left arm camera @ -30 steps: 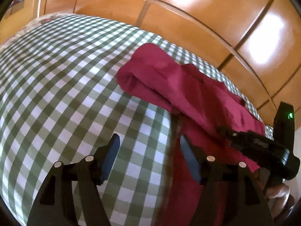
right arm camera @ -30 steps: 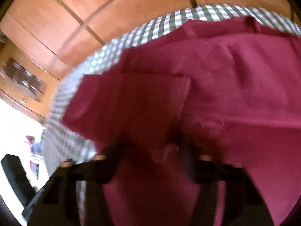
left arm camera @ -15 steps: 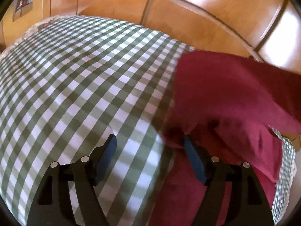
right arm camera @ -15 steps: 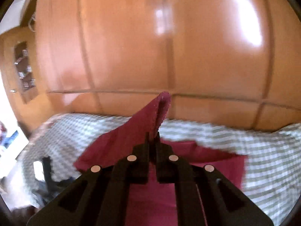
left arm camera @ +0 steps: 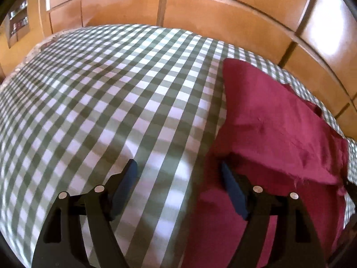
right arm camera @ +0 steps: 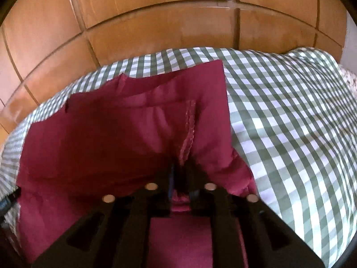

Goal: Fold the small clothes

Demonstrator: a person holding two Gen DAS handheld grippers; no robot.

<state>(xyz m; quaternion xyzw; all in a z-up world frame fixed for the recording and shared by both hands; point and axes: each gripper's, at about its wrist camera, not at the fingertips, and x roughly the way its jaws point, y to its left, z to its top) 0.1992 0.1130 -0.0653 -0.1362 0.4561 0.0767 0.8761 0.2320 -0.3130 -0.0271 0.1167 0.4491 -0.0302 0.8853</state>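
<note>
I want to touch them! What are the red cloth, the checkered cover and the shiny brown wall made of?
The red cloth looks like thin woven fabric, matte, perhaps cotton: it creases softly and shows a stitched seam and a frayed edge. The checkered cover also looks woven, matte, lying with gentle ripples. The brown wall seems to be wood or wood-look panels with a glossy finish: bright glare shines on it.

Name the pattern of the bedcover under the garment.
Green-and-white check bedcover, clearest in the left wrist view.

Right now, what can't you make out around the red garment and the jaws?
- Right wrist view: whether the right gripper pads still press the red garment as the jaws open; dark and blurred there.
- Left wrist view: garment's right edge, cut off by the frame.
</note>
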